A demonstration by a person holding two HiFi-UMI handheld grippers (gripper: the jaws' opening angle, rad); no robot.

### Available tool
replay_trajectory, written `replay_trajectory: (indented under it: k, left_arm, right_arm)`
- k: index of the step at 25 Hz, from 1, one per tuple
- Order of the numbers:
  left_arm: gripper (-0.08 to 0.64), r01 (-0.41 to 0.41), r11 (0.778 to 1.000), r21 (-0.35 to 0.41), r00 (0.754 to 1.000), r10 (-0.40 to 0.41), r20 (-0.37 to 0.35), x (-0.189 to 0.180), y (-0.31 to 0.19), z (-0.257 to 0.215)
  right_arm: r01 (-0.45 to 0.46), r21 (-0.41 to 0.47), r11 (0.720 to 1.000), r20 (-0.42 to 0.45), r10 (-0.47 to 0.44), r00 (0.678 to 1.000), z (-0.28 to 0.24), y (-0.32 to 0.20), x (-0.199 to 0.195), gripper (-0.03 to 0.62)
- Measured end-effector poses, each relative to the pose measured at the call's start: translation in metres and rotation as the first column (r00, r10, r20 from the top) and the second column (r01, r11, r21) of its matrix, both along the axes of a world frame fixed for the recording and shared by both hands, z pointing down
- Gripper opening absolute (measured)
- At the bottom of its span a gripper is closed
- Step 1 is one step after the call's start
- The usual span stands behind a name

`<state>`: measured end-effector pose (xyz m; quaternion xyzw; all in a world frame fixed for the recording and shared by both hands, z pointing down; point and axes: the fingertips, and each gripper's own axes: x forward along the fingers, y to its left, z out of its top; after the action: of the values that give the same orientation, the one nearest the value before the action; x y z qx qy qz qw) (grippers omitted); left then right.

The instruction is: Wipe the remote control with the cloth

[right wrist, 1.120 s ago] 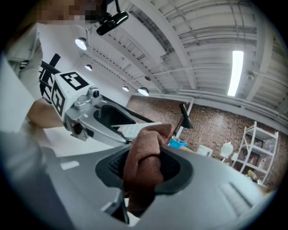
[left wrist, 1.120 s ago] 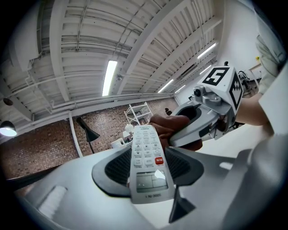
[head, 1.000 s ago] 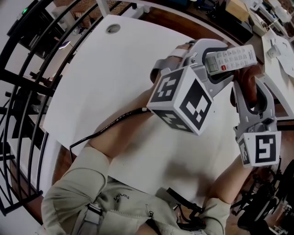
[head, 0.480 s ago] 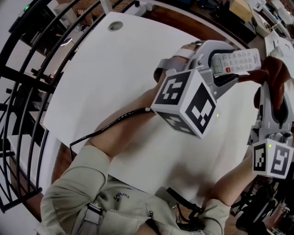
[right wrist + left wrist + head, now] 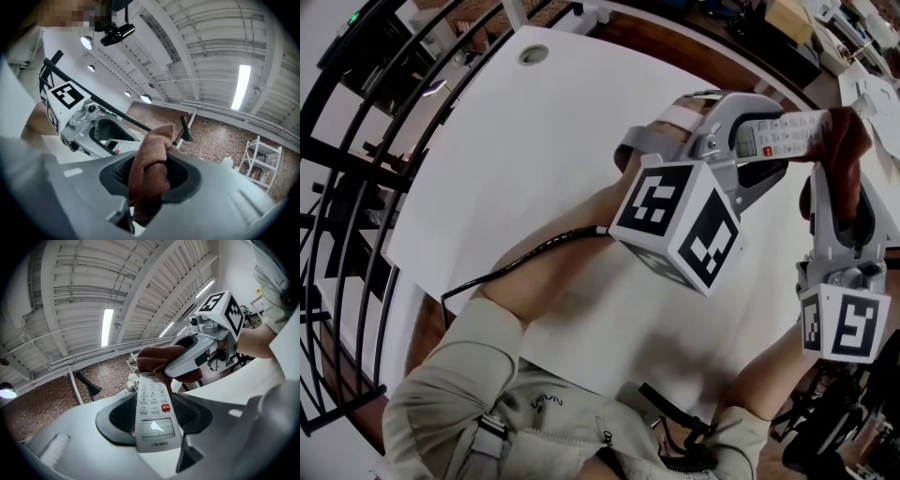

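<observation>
My left gripper [image 5: 757, 142] is shut on a white remote control [image 5: 780, 133], held above the white table [image 5: 516, 159]. The left gripper view shows the remote [image 5: 153, 413] gripped at its display end, buttons up. A brown cloth [image 5: 844, 148] is bunched over the remote's far tip, and my right gripper [image 5: 838, 178] is shut on it. Seen from the left gripper, the cloth [image 5: 158, 361] covers the remote's top end with the right gripper [image 5: 201, 345] behind it. In the right gripper view the cloth [image 5: 151, 171] fills the jaws, and the remote [image 5: 114, 144] shows beyond it.
A round cable hole [image 5: 533, 54] sits near the table's far corner. A black cable [image 5: 525, 258] trails from the left forearm. Black railings [image 5: 356, 187] run along the left. Cluttered benches [image 5: 853, 56] stand at the top right.
The right gripper with the cloth moved from under the remote's tip out to the right, then up onto the tip. The left gripper and remote barely shifted.
</observation>
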<state>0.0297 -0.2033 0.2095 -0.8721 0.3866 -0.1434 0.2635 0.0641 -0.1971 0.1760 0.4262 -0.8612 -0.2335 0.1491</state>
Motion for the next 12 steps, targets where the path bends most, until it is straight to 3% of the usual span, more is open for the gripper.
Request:
replay_trajectory:
  k: [6, 9, 12]
  left_arm:
    - [0.244, -0.002, 1.000, 0.022, 1.000, 0.002, 0.007, 0.001, 0.000, -0.002]
    - [0.244, -0.010, 1.000, 0.029, 1.000, 0.010, 0.017, 0.002, 0.002, 0.000]
    - [0.244, -0.023, 0.999, 0.047, 0.999, 0.021, 0.028, 0.004, 0.003, 0.000]
  right_arm:
    - [0.178, -0.085, 0.980, -0.105, -0.187, 0.977, 0.019, 0.030, -0.041, 0.124]
    - [0.186, -0.099, 0.978, -0.151, -0.199, 0.968, 0.024, 0.037, -0.045, 0.124]
    - [0.159, -0.095, 0.983, -0.130, -0.171, 0.977, 0.017, 0.035, -0.037, 0.124]
